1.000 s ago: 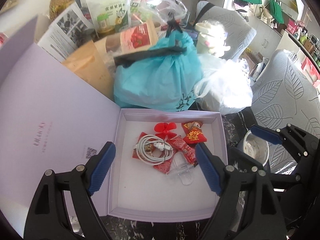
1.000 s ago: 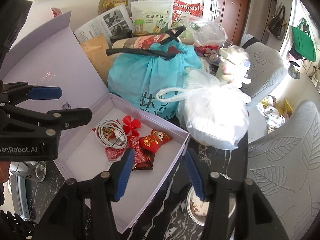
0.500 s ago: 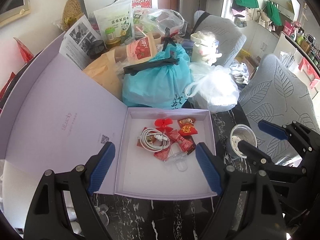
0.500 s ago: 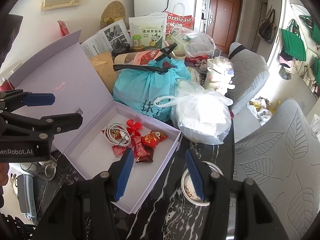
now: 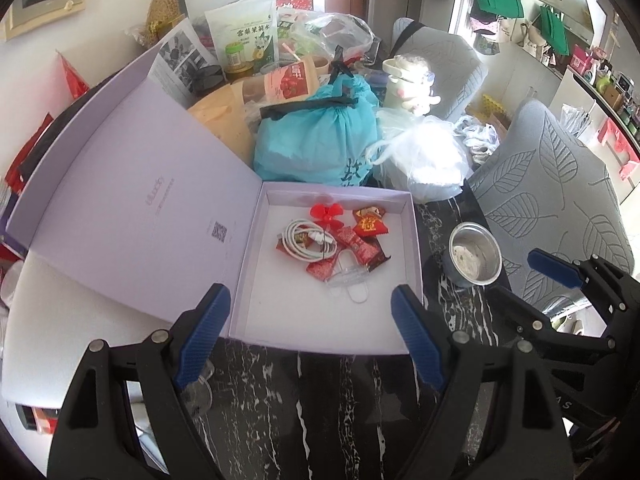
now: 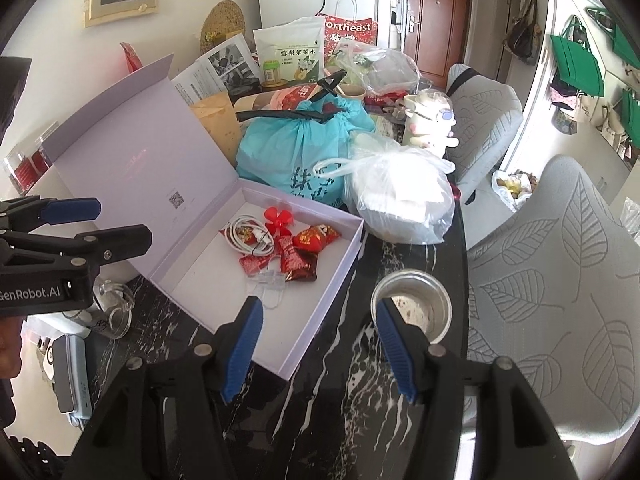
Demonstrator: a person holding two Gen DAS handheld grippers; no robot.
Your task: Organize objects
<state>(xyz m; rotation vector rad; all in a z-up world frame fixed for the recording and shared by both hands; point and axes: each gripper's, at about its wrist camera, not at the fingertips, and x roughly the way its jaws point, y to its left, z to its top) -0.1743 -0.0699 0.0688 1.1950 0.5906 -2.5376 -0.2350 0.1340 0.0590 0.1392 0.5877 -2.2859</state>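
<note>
An open lilac box (image 5: 416, 248) lies on the black marble table, its lid (image 5: 140, 200) folded back to the left. Inside lie a coiled white cable (image 5: 304, 240), a red plastic flower (image 5: 326, 216), several red candy packets (image 5: 370, 224) and a clear clip (image 5: 348, 280). My left gripper (image 5: 310, 332) hangs open above the box's near edge, holding nothing. My right gripper (image 6: 319, 340) hovers over the box's near right corner (image 6: 292, 364); its jaws are opening and empty. A steel cup (image 6: 412, 308) stands just right of the box.
Behind the box are a teal bag (image 5: 320, 144), a white plastic bag (image 5: 424, 160), a plush toy (image 5: 408, 88) and food pouches. Grey leaf-patterned chairs (image 5: 552, 192) stand to the right. A glass mug (image 6: 114, 312) sits at the table's left edge.
Both grippers have drawn back from the box, so it looks smaller and the steel cup has come fully into view. The right jaws have widened a little.
</note>
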